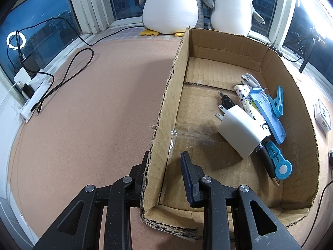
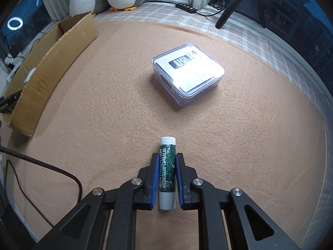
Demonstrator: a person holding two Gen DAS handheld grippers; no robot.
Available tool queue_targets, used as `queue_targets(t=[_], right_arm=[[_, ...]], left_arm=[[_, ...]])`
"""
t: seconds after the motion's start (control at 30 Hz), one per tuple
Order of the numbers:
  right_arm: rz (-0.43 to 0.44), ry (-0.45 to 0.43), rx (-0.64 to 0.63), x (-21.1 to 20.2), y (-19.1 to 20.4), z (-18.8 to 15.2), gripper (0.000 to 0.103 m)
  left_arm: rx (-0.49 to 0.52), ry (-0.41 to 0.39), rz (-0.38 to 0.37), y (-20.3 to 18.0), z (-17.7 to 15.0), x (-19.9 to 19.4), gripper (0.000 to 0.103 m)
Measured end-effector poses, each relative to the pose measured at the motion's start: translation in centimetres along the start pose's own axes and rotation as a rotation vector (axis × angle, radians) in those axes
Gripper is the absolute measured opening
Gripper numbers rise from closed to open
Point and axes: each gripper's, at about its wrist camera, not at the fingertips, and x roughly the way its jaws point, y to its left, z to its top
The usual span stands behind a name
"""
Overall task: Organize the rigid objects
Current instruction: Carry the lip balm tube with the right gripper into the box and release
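Observation:
A green-labelled lip balm tube (image 2: 167, 173) with white ends lies on the tan mat, and my right gripper (image 2: 167, 156) is shut on it, one blue pad on each side. Beyond it sits a clear plastic case (image 2: 188, 73). The cardboard box (image 2: 52, 68) stands at the left. My left gripper (image 1: 165, 156) straddles the box's near-left wall (image 1: 166, 95), one finger outside and one inside, shut on it. Inside the box lie a white charger (image 1: 239, 131), a patterned tube (image 1: 247, 102), a blue clip (image 1: 276, 102) and a blue round-ended tool (image 1: 281, 166).
Two plush penguins (image 1: 172, 6) stand at the window behind the box. A white power strip (image 1: 35, 91) with black cables (image 1: 68, 73) lies at the far left. A black cable (image 2: 41, 166) crosses the mat near my right gripper. A tripod leg (image 2: 231, 8) stands at the back right.

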Motion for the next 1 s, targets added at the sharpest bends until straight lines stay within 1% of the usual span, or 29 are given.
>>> queue_targets(t=[0.17,0.27,0.43,0.67,0.9,1.0], right_arm=[[0.017,-0.034,0.023,-1.3,1.0,1.2,0.014],[0.031,-0.073,0.027,-2.4,2.0,2.5,0.014],[0.078,-0.138,0.025,-4.0,4.1,4.4,0.014],[0.159,-0.22,0.001,-5.4,8.2,8.2,0.014],[0.228,-0.259,-0.065,-5.5,13.3,11.0,0.014],[0.246,-0.262,-0.106,-5.3,15.8,11.9,0.014]], left_arm=[[0.0,0.0,0.0,0.0,0.0,0.0,0.029],[0.0,0.0,0.0,0.0,0.0,0.0,0.029],[-0.001,0.0,0.0,0.0,0.0,0.0,0.029],[-0.002,0.0,-0.001,0.0,0.0,0.0,0.029],[-0.005,-0.001,-0.002,0.0,0.1,0.0,0.029],[-0.006,-0.002,-0.002,-0.1,0.1,0.0,0.029]])
